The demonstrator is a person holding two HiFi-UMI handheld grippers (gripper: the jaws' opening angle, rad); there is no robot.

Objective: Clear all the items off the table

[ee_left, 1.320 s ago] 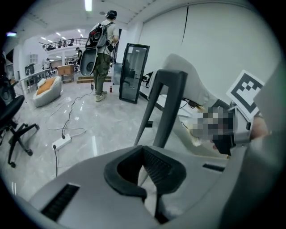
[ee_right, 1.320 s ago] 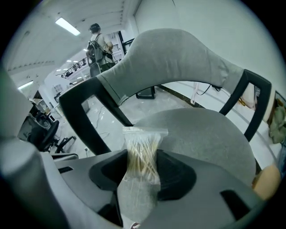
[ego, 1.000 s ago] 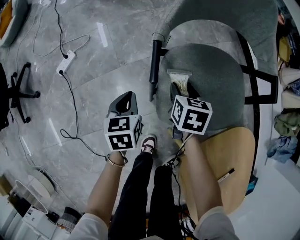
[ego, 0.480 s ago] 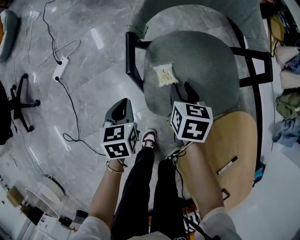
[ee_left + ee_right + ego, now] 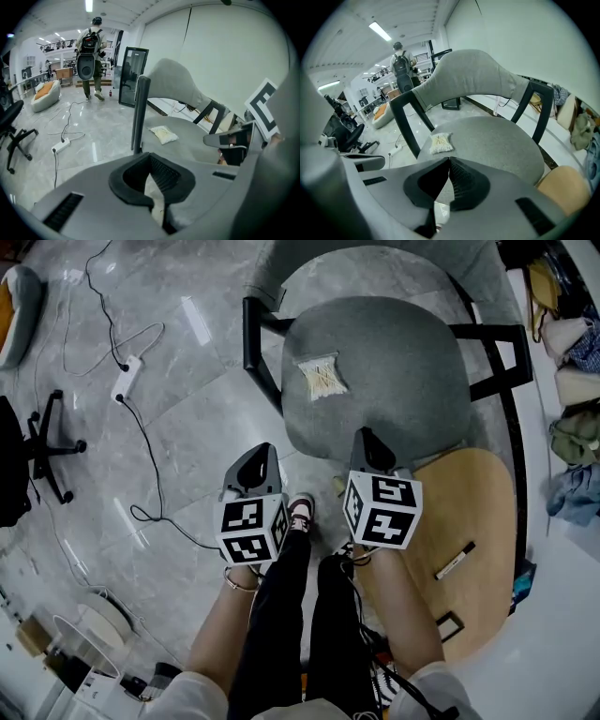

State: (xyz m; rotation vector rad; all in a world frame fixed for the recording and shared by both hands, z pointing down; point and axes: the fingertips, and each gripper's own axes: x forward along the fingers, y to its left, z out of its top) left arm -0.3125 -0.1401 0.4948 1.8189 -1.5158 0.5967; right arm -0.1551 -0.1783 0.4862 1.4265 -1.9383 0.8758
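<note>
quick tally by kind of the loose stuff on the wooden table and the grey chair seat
pen: 1, on the wooden table
small dark rectangular item: 1, near the table's edge, too small to identify
pale packet: 1, on the grey chair seat
total: 3

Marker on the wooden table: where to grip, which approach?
Take the marker at mid-barrel, coming from above with jaws across its narrow width. It lies flat and diagonal on the table, apart from other things, so both long sides look free.
</note>
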